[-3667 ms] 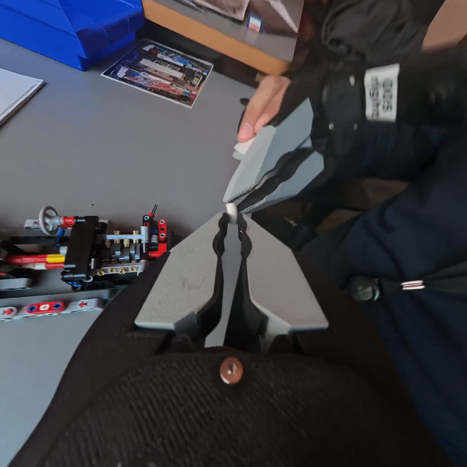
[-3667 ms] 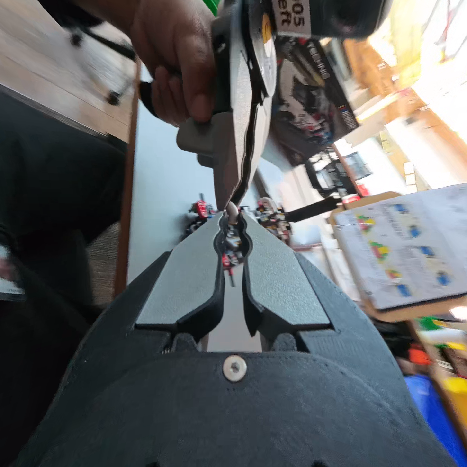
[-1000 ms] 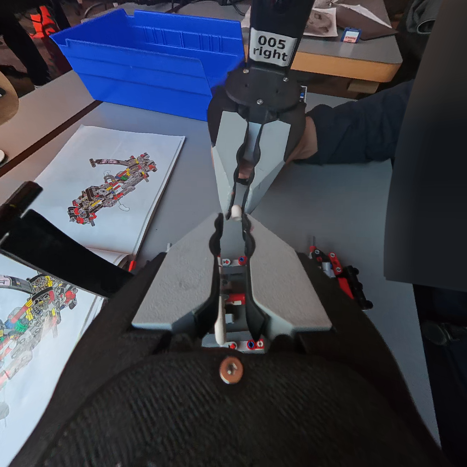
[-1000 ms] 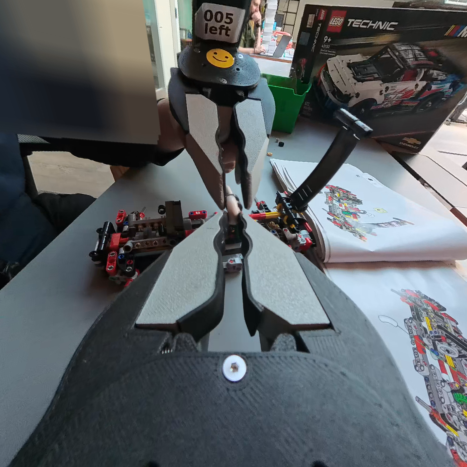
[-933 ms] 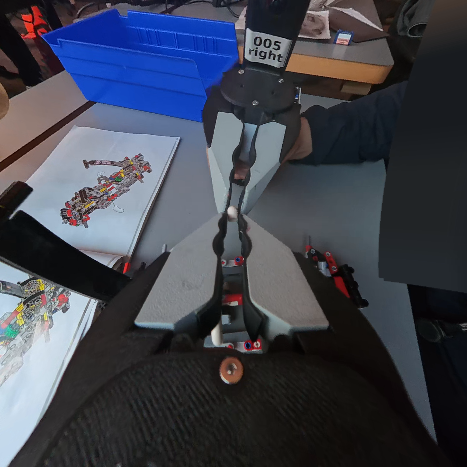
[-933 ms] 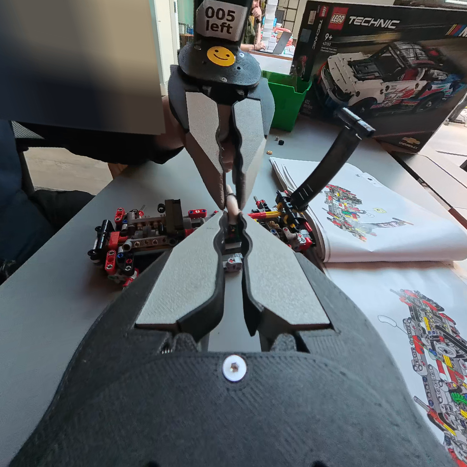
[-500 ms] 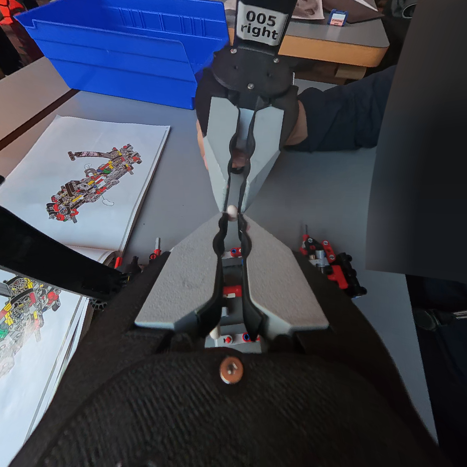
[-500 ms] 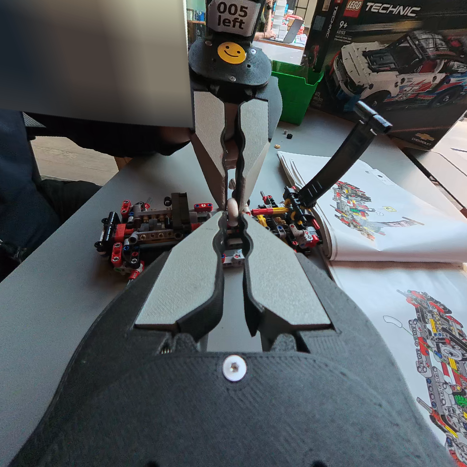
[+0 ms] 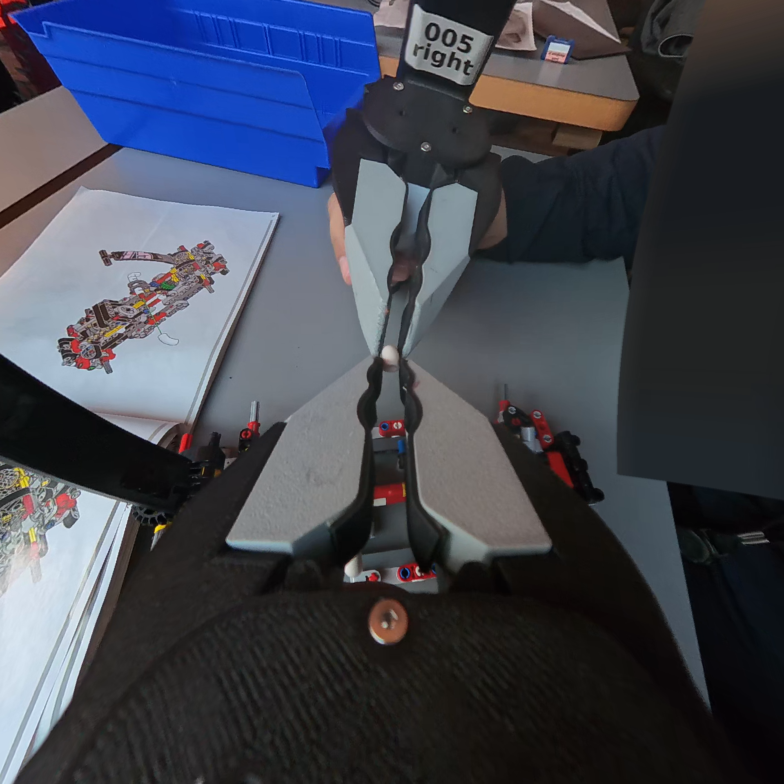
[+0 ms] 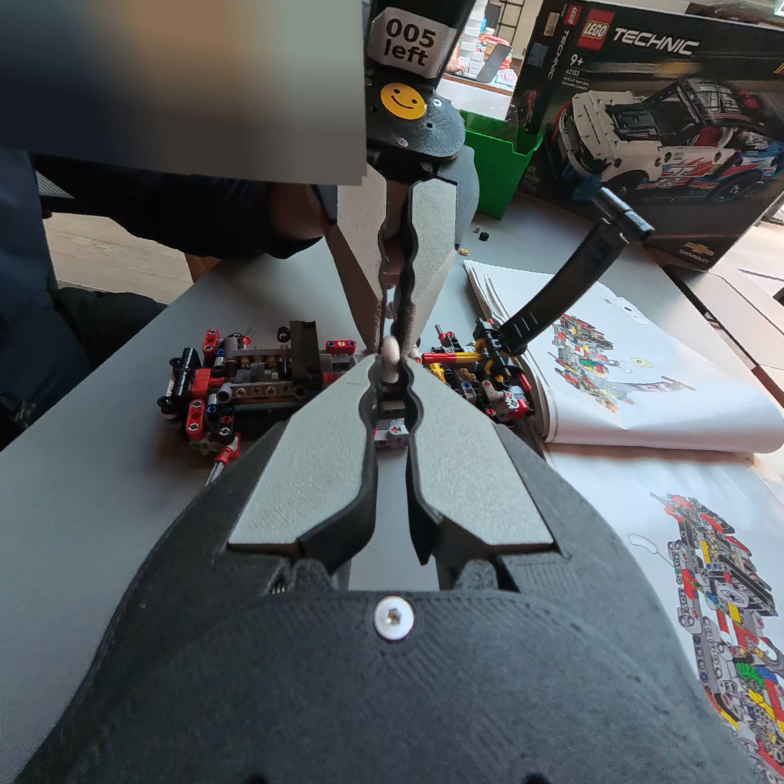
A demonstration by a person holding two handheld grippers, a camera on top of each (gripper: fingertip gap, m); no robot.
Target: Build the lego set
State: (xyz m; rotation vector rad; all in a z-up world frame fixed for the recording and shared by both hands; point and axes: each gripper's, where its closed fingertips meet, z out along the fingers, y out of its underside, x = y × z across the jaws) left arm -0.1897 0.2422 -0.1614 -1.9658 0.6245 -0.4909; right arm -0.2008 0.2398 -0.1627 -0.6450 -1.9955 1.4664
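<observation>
Above the grey table (image 9: 530,339) and brick model (image 10: 254,373), the left gripper (image 9: 389,368) and right gripper (image 10: 391,368) meet tip to tip, both pinching one small white piece (image 9: 389,356), its long axis running between them.

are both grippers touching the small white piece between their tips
Touching. In the right wrist view the white piece sits pinched between the right gripper tips, and the left gripper tips close on its far end.

A white label (image 9: 443,46) with writing sits on the right gripper (image 9: 389,348); a second label (image 10: 405,42) and a yellow smiley sticker (image 10: 403,102) sit on the left gripper (image 10: 391,339). The big car box (image 10: 653,106) has printed words too.
</observation>
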